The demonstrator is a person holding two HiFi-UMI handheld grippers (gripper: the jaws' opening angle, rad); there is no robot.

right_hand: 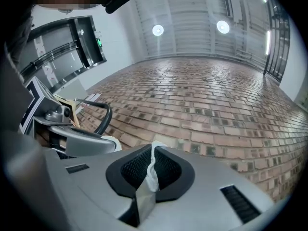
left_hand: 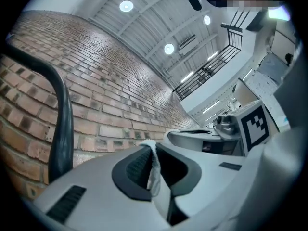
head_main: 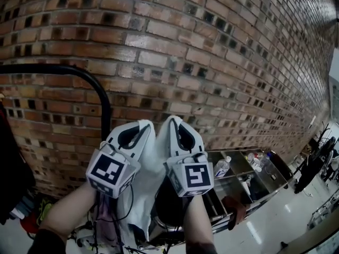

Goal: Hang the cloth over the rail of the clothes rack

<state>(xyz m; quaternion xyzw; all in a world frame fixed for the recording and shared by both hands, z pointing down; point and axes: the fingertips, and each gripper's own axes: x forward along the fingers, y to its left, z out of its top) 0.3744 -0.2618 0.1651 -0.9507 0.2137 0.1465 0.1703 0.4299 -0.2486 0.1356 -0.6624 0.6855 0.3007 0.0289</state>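
Note:
I hold a white cloth (head_main: pixel 148 187) up in front of a brick wall, and it hangs down between my two grippers. My left gripper (head_main: pixel 139 127) is shut on its top edge; the pinched cloth edge (left_hand: pixel 154 170) shows between the dark pads. My right gripper (head_main: pixel 177 121) is shut on the same edge close beside it, with the cloth edge (right_hand: pixel 152 170) squeezed in its jaws. The black rail of the clothes rack (head_main: pixel 63 70) curves from the left to a post (head_main: pixel 106 115) just left of my left gripper, seen also as the rail (left_hand: pixel 60 124) and, farther off, the rail (right_hand: pixel 103 117).
The brick wall (head_main: pixel 212 52) fills the view ahead. Dark clothes (head_main: pixel 13 179) hang at the far left. Below right stands a metal shelf cart (head_main: pixel 249 173) with a water bottle (head_main: pixel 222 166) and small items. A shiny floor (head_main: pixel 275 216) lies lower right.

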